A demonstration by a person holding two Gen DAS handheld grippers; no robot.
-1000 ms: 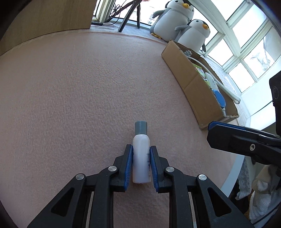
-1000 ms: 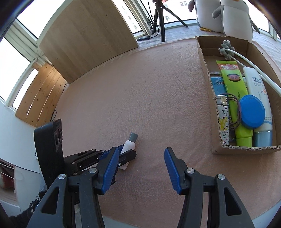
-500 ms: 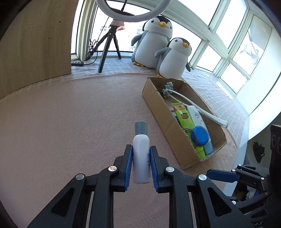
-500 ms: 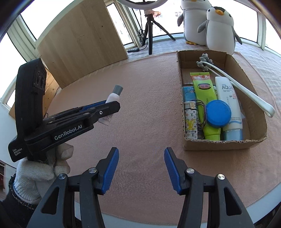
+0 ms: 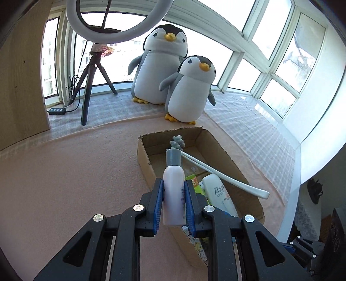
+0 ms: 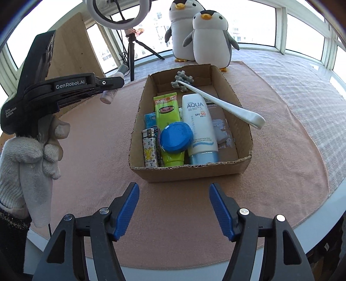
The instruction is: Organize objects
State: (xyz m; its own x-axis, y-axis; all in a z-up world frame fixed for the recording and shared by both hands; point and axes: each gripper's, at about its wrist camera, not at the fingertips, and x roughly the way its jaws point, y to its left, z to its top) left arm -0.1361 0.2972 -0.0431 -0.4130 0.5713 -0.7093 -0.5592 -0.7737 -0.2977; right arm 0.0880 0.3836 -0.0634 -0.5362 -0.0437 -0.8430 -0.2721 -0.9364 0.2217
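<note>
The left tongs (image 5: 174,203) clench the small white bottle (image 5: 174,192), cap forward, aloft just left of the cardboard box (image 6: 188,170); the right tongs (image 6: 174,207) gape empty, short of the box's near wall.

place: you are in a home sunroom | cues: bay windows (image 5: 279,71) all round, two plush penguins (image 6: 201,36) on the sill, ring light (image 6: 117,13) on a tripod, pink cloth (image 6: 97,121) over the table
</note>
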